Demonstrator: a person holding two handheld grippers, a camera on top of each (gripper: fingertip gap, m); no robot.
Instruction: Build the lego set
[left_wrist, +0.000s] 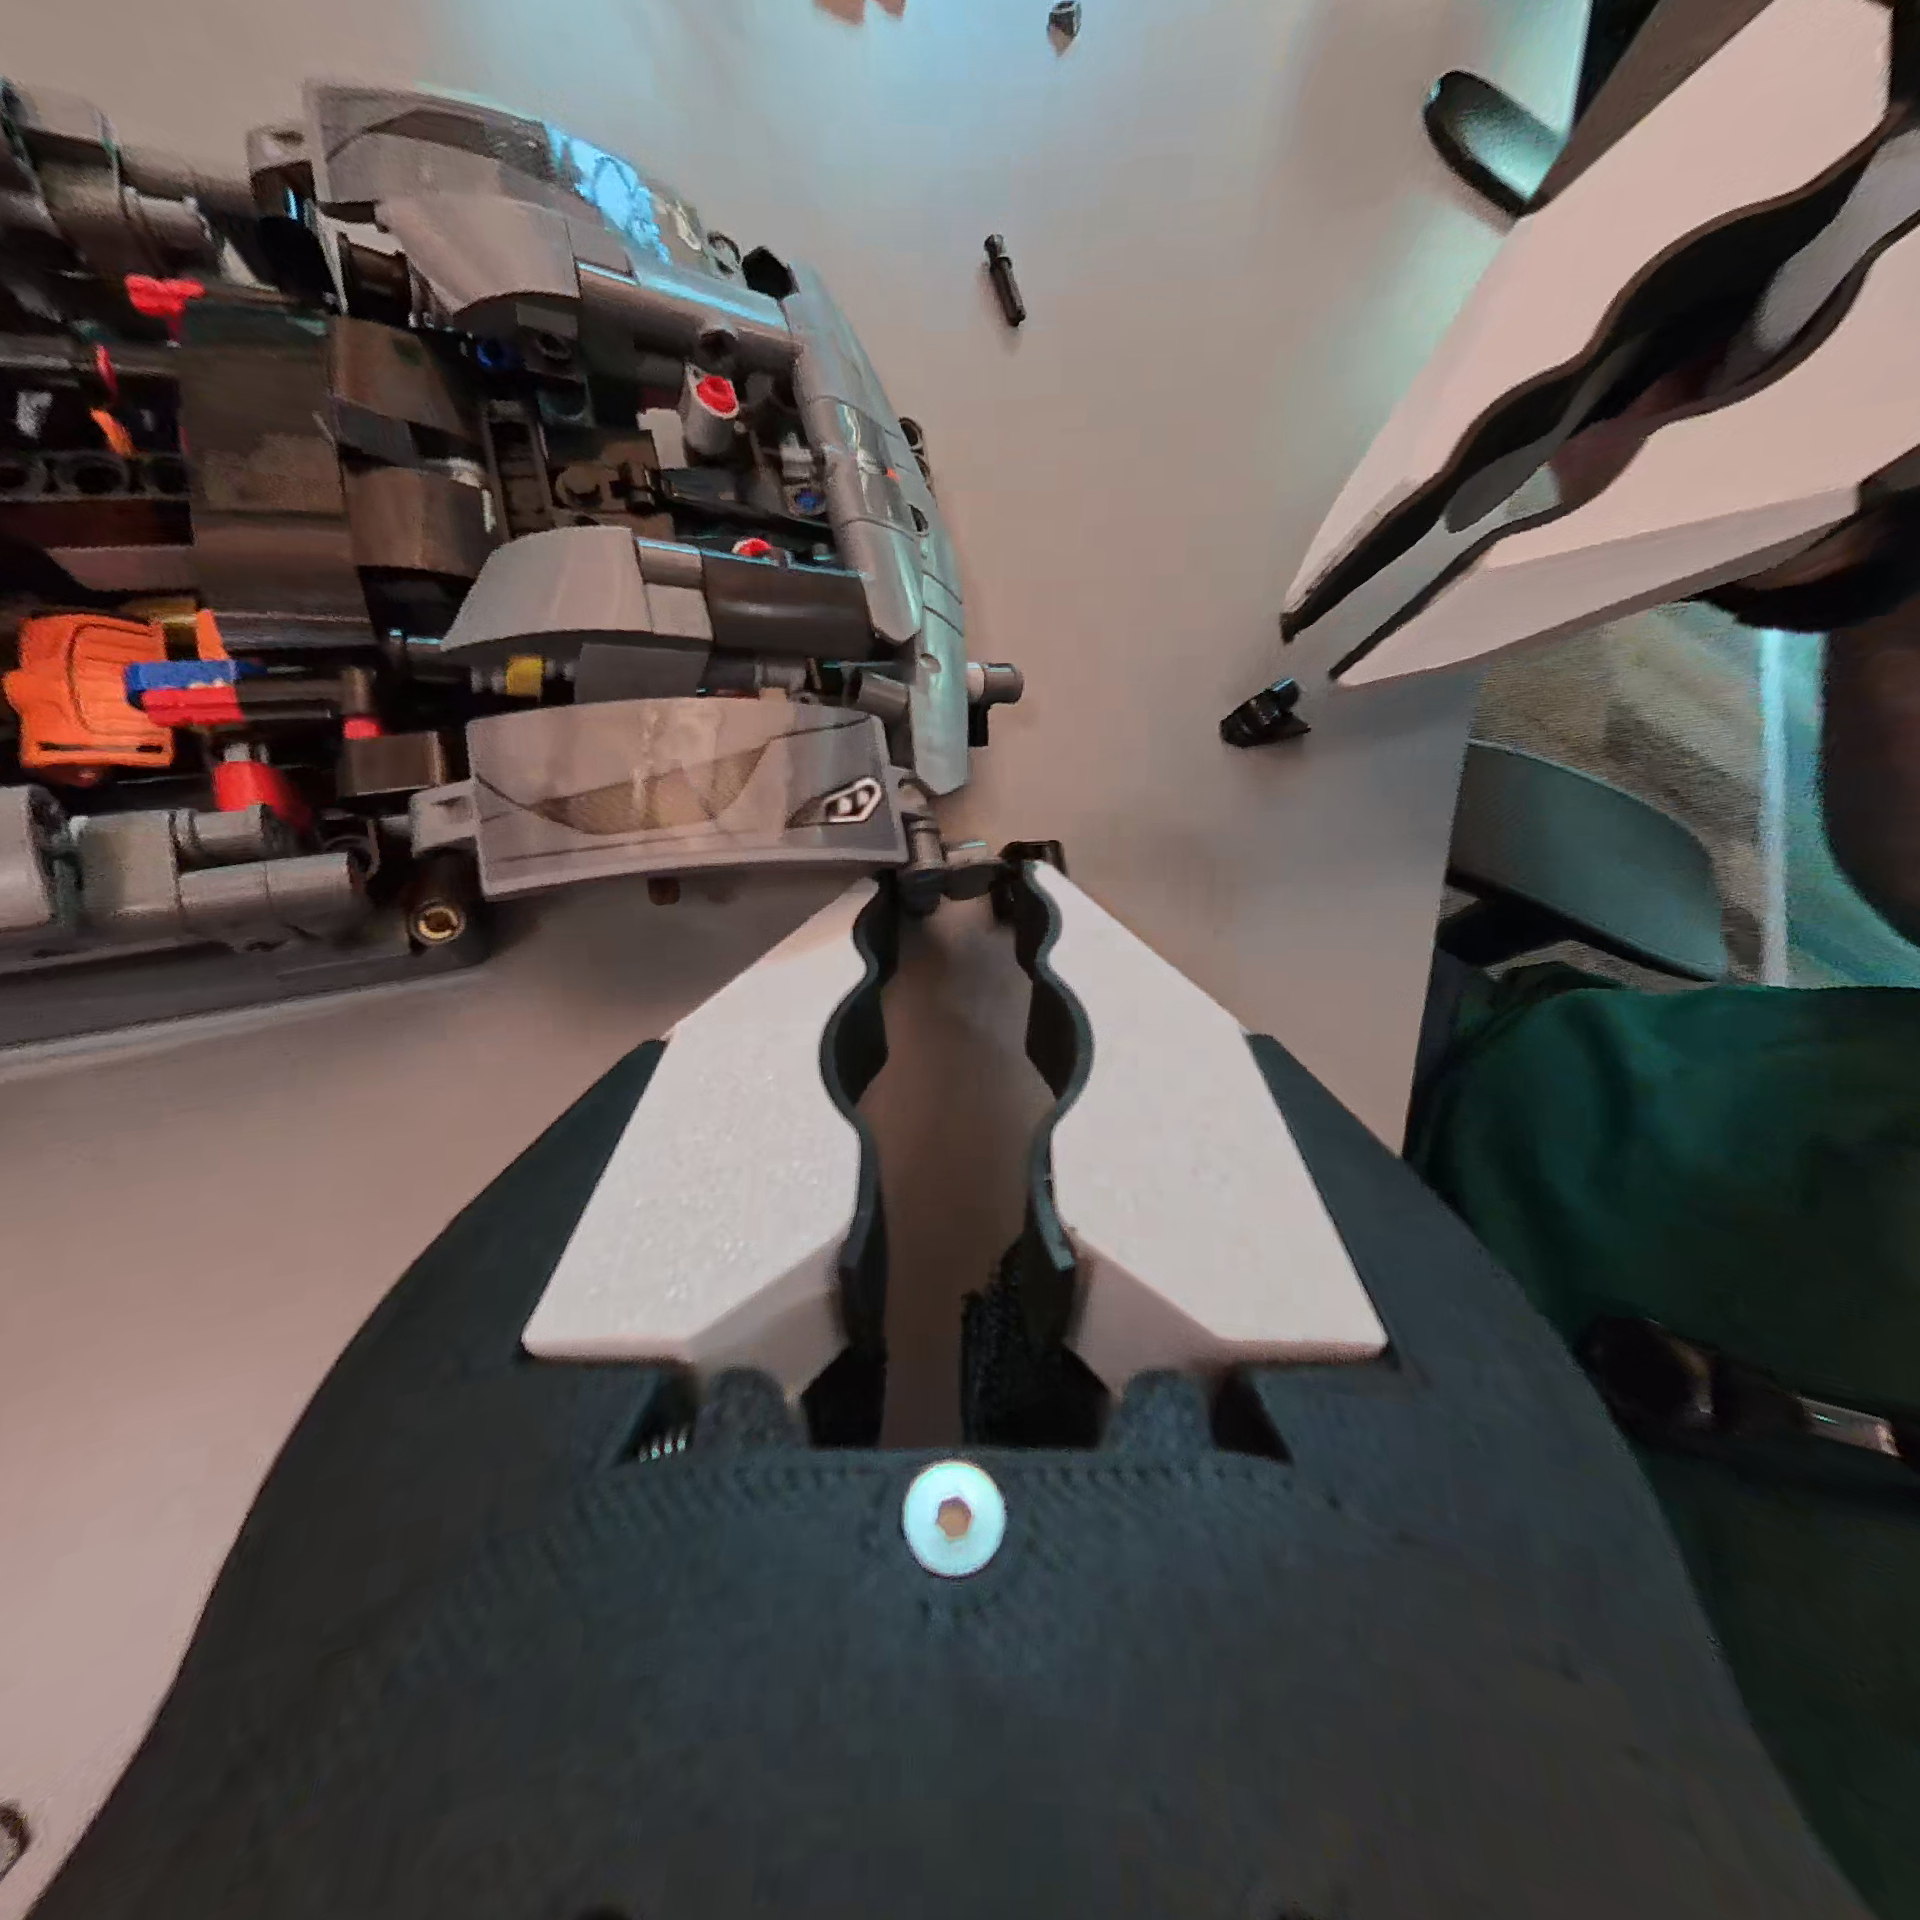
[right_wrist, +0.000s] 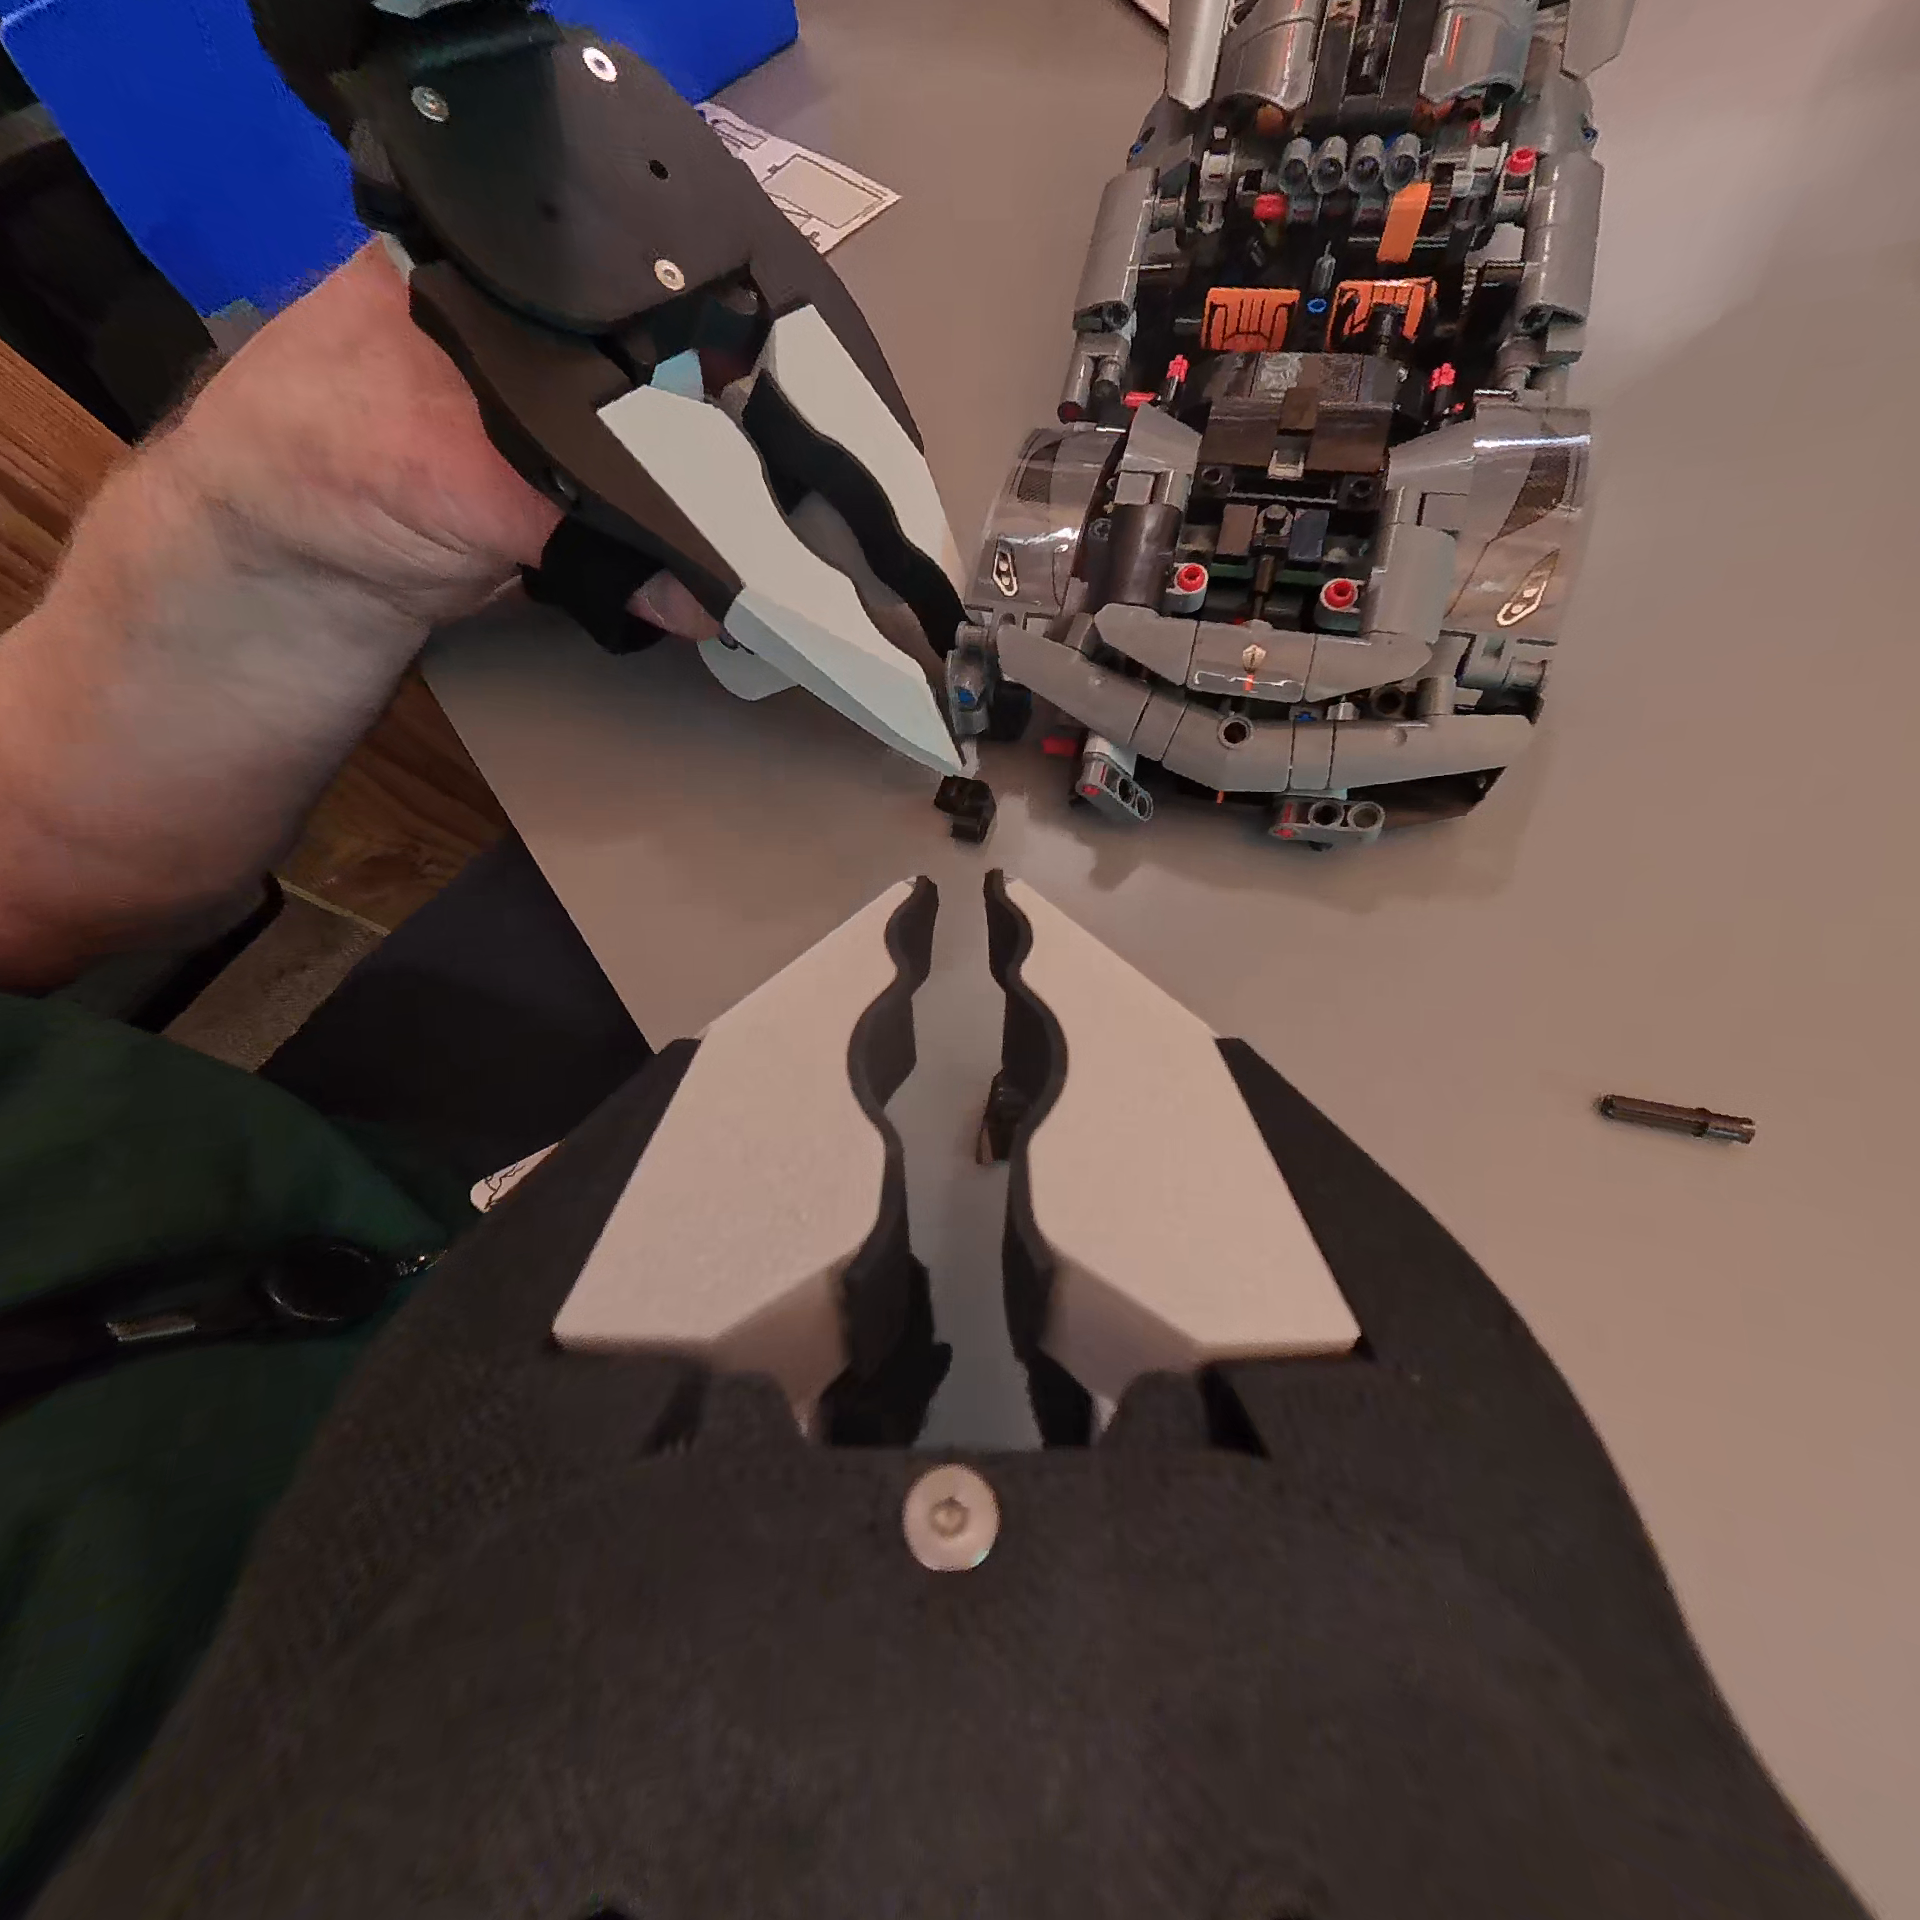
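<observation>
A grey Lego sports car (right_wrist: 1299, 623) stands on the grey table with its nose toward me; in the left wrist view the car (left_wrist: 623, 582) fills the left side. My left gripper (left_wrist: 961, 878) is shut on a small grey connector piece (right_wrist: 974, 681) at the car's front corner. My left gripper (right_wrist: 956, 717) reaches in from the upper left in the right wrist view. My right gripper (right_wrist: 956, 883) is narrowly open and empty, just short of a small black piece (right_wrist: 964, 808) lying on the table. That black piece (left_wrist: 1262, 717) lies below my right gripper (left_wrist: 1311, 646).
A dark axle pin (right_wrist: 1678, 1120) lies on the table to the right. A black pin (left_wrist: 1005, 281) lies beyond the car's nose. A printed sheet (right_wrist: 810, 187) and a blue box (right_wrist: 208, 135) sit at the far left. The table edge (right_wrist: 520, 831) runs along the left. Spacing between my two grippers at the tips: around 7 cm. Left tips and right tips are each some 15 cm from the black pin (left_wrist: 1005, 281). It turns up in the right wrist view (right_wrist: 1665, 1121) as well.
</observation>
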